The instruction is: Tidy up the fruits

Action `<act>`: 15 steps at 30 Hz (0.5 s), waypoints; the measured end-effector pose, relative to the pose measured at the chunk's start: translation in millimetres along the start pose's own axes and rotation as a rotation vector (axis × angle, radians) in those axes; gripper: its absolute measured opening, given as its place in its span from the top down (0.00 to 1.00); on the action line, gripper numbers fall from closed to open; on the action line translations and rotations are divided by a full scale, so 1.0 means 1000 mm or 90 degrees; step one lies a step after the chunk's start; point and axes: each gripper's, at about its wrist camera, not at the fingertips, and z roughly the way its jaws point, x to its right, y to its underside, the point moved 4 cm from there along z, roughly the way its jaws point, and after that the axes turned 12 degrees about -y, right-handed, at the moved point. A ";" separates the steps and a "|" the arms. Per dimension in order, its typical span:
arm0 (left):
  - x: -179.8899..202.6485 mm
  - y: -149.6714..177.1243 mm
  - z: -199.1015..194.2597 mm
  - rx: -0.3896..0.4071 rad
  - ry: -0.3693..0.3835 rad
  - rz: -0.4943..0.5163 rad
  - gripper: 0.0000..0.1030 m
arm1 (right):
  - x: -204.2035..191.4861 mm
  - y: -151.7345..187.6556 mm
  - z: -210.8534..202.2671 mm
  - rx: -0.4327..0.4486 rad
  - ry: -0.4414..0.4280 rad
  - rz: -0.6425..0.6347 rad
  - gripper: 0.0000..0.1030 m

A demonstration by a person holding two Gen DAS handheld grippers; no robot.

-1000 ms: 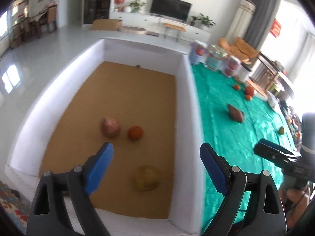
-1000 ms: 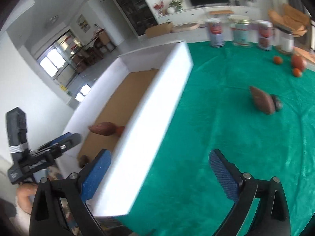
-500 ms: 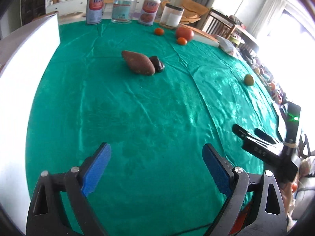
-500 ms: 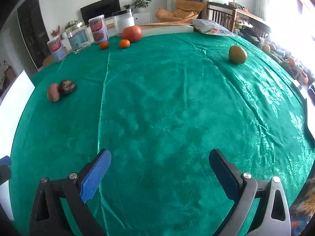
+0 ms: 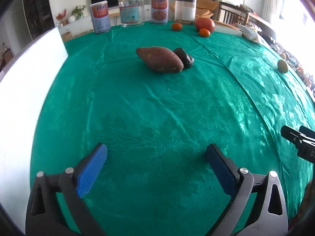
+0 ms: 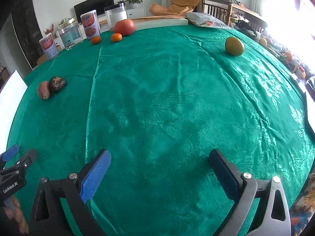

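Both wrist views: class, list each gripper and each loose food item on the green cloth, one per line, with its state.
left gripper: open, empty.
right gripper: open, empty.
sweet potato: lying on its side, touching the dark fruit.
dark fruit: resting behind it.
green fruit: alone.
large red fruit: beside two small oranges.

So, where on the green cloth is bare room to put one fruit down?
The broad middle of the cloth is bare, between the sweet potato, the green fruit and the right gripper. The far edge is crowded: cans, jars, a tomato, two oranges.
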 end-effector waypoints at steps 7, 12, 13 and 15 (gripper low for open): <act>-0.001 -0.001 0.000 0.003 0.001 -0.001 0.00 | 0.001 0.000 0.001 -0.001 0.010 0.001 0.03; 0.000 -0.001 0.001 0.004 0.001 0.000 0.00 | -0.002 0.001 0.004 -0.007 0.019 -0.010 0.01; 0.000 -0.001 0.001 0.004 0.001 0.000 0.00 | -0.001 0.001 0.004 -0.007 0.019 -0.010 0.00; 0.000 -0.001 0.001 0.004 0.001 0.000 0.00 | -0.001 0.001 0.004 -0.006 0.019 -0.010 0.00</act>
